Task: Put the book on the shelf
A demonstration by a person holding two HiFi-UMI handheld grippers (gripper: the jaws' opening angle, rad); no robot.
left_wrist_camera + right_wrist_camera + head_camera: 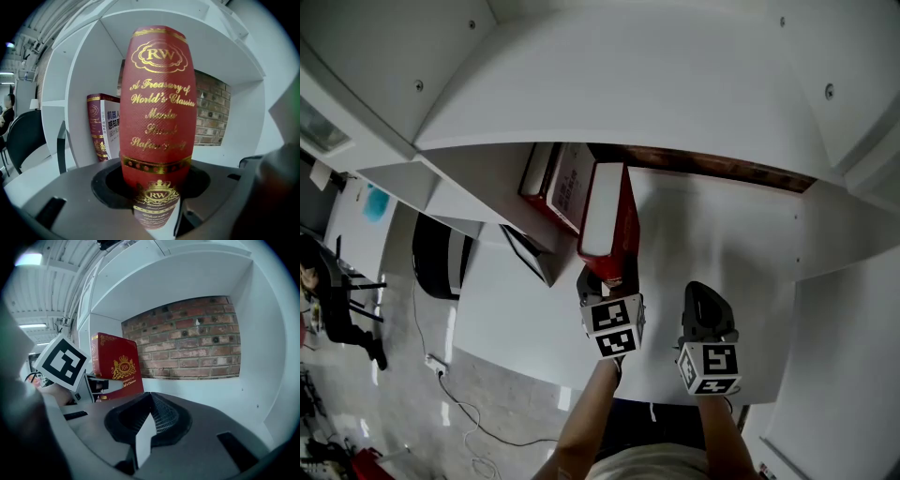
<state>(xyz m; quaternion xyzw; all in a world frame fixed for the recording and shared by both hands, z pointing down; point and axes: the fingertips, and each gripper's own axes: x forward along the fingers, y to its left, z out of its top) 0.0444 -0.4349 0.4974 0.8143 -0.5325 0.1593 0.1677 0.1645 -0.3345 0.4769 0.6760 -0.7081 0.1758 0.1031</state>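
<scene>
**Desk:** How far along are you?

**Me:** Partway, I'd judge. I'm holding the red book [614,225] upright inside the open compartment of the shelf [722,253], its spine facing me and its pages facing the brick wall [187,338] at the back. The placing isn't finished: I'm not letting go yet, and I can't tell whether the bottom edge is touching the board

**Desk:** Where is it sitting against the others?

**Me:** Two other books [561,183] are leaning at the left end of the compartment. Mine is standing just to their right, apart from them as far as I can see. The right half of the board is bare

**Desk:** And the claws?

**Me:** The left gripper [605,277] is clenching the book low on its spine, with the gold-lettered cover filling that gripper's view between the jaws. The right gripper [705,305] is carrying nothing, its jaws pressed together

**Desk:** Arm pose?

**Me:** My left forearm is reaching forward from the bottom of the head view, the gripper pointing into the compartment and tipping slightly down, its marker cube on top. The right one is hanging beside it, off to the right over the front of the board, aiming at the bare part of the shelf

**Desk:** What's left?

**Me:** I'm thinking: settle the book against its neighbours, release, and back the left hand out
</scene>
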